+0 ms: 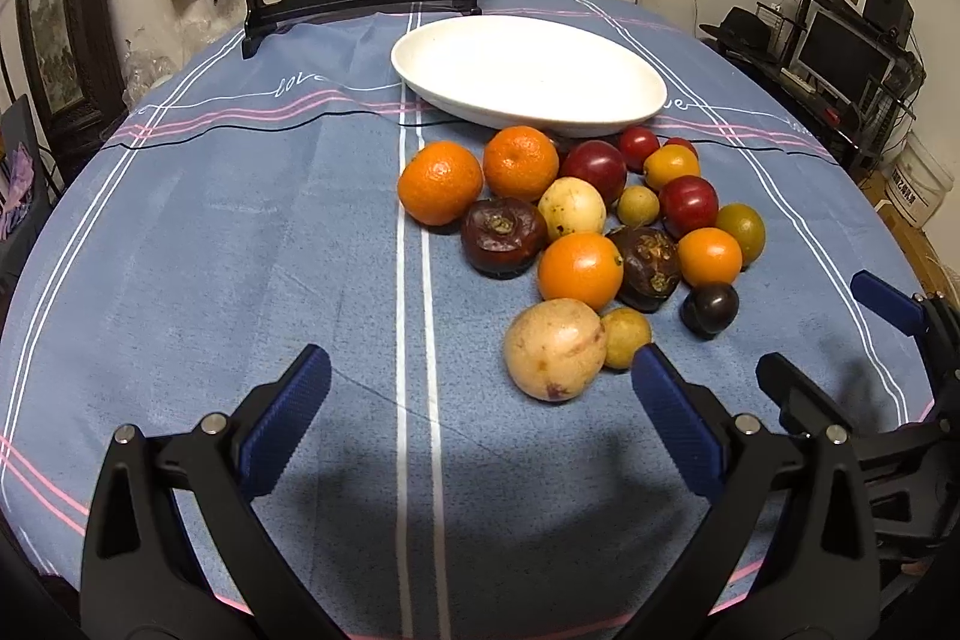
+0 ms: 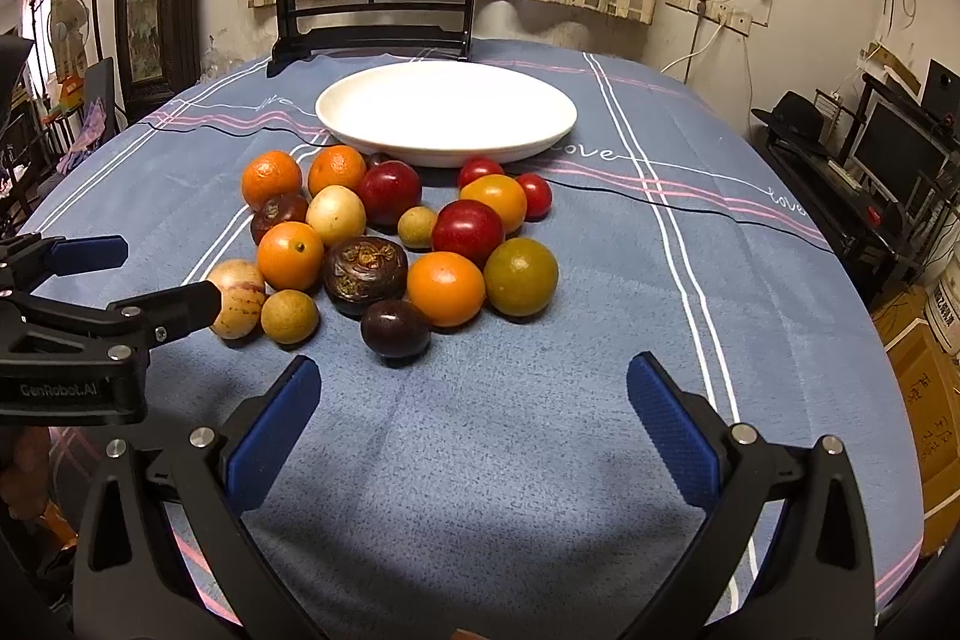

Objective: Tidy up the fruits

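The fruits [image 2: 384, 244] sit in a pile on the bench [image 2: 600, 400], just near the empty white plate [image 2: 447, 115]. They look round, smooth and easy to roll, so grab each around its middle. I count five orange ones and four red ones. The left claw [image 1: 480, 388] and right claw [image 2: 474, 394] are both wide apart, holding nothing.

Left tool [image 1: 480, 418]: black plastic arms, blue bumpy pads, round silver screws. Right tool [image 2: 474, 424]: same black arms, blue pads, silver screws. White letters "GenRobot.AI" on left tool's black side.
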